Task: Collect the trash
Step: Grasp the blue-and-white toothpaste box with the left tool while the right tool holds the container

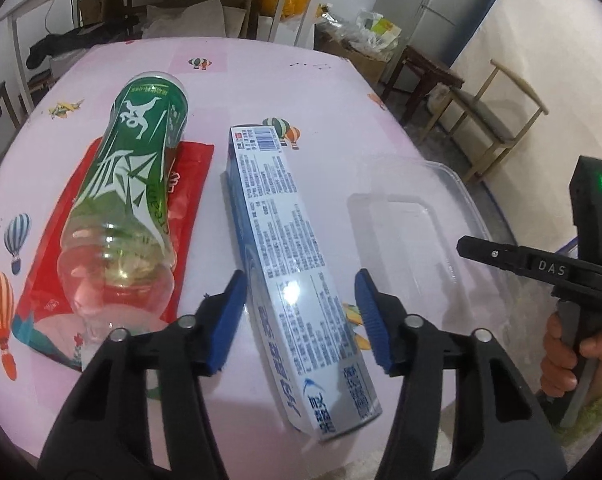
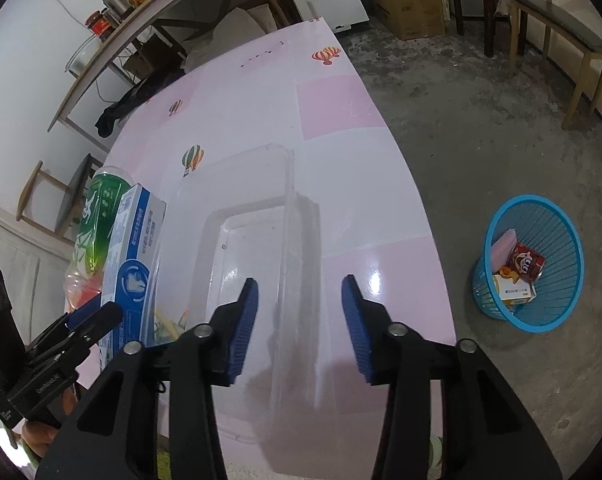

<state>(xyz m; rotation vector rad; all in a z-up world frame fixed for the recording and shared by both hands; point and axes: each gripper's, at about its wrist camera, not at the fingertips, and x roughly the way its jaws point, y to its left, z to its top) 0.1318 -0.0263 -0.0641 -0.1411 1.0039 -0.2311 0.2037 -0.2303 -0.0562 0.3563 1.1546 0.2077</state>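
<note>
Toothpaste box (image 1: 297,280) between left gripper (image 1: 301,320) pads, released | right gripper (image 2: 297,320) released over clear tray (image 2: 289,200)

my left wrist view looking steeply down, close over the toothpaste box (image 1: 301,272), my right wrist view close above the clear tray (image 2: 261,232), both sharing the pink table (image 1: 261,80)
</note>
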